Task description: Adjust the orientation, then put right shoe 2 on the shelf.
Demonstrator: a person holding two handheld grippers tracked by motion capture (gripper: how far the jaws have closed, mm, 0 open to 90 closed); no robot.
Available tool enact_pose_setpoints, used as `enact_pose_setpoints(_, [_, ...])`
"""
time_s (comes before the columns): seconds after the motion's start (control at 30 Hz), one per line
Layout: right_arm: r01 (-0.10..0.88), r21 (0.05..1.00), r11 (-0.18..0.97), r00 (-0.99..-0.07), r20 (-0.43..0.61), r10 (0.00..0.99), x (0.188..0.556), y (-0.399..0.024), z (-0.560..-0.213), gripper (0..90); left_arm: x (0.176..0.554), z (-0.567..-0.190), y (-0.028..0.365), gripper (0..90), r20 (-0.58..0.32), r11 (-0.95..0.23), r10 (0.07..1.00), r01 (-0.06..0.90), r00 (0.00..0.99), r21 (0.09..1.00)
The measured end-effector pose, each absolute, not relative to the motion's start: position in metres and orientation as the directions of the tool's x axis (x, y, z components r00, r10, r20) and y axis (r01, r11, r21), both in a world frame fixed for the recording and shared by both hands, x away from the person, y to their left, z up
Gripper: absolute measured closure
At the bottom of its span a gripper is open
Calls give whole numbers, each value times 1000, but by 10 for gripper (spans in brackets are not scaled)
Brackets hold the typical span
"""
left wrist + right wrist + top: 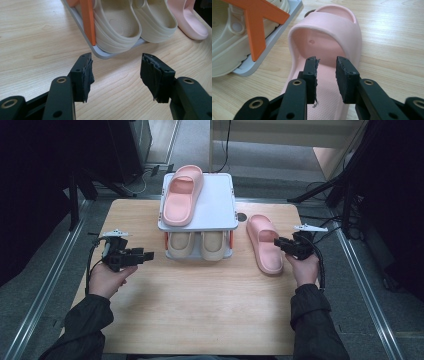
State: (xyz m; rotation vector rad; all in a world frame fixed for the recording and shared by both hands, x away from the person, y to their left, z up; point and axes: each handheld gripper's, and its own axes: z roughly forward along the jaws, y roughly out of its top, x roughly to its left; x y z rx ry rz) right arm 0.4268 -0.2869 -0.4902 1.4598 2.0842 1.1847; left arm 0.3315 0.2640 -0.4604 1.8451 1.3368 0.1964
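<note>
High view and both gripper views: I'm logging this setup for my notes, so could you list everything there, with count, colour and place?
Pink slippers: 2, pink; one on the rack's top shelf, one on the table right of the rack.
Beige slippers: 2, beige; side by side on the rack's lower shelf.
Shoe rack: 1, pale grey shelves with orange posts; far middle of the table.
Table: 1, light wood; under everything.
Left tool: 1, black; over the table left of the rack, jaws apart, nothing between them.
Right tool: 1, black; just above the pink slipper on the table, jaws apart.
Hands: 2, dark sleeves; one on each tool.
</note>
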Motion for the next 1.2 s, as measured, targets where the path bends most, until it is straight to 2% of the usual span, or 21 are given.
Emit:
enact_pose_setpoints(0.47, [620, 780, 87, -364, 188, 912, 440, -296, -498, 609, 330, -464, 267, 432, -345, -78, 842, 726, 415, 683])
enact_pose_setpoints(1.03, [639, 764, 84, -335, 179, 925, 463, -287, -509, 605, 321, -466, 277, 430, -354, -45, 854, 731, 381, 680])
enact_pose_setpoints(1.2, [648, 756, 92, -333, 172, 927, 470, -281, -513, 641, 319, -467, 280, 430, -356, -37, 857, 734, 373, 679])
